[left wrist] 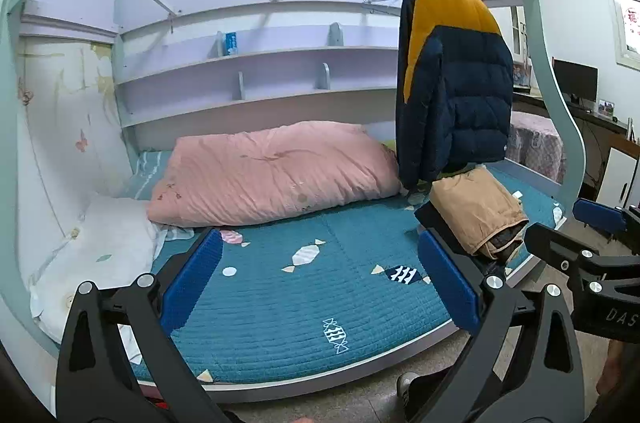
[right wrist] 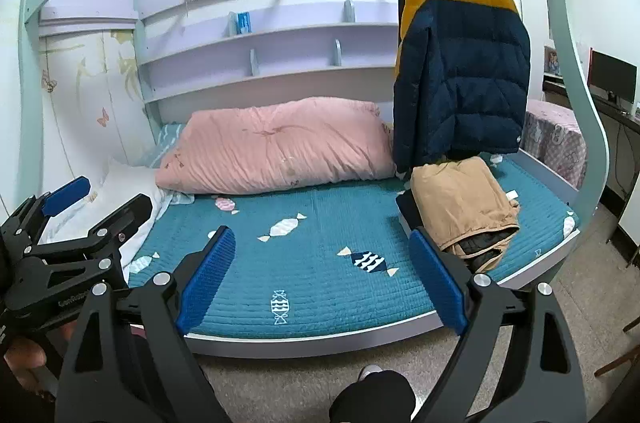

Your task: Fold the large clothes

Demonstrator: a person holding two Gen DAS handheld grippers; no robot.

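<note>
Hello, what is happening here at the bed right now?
A person holds two grippers in front of the bed, both open and empty. The left gripper and right gripper touch nothing. A yellow and navy puffer jacket hangs on the rail, unfolded. A tan jacket already lies folded on the mattress.

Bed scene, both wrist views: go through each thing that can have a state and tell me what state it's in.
Left gripper: open, empty, above the bed edge.
Right gripper: open, empty.
Navy and yellow puffer jacket: hanging from the rail, unfolded.
Tan jacket: folded, lying on the mattress.
Pink quilt: bunched against the shelves.
White pillow: lying at the bed's left end.
Monitor: screen dark.
</note>
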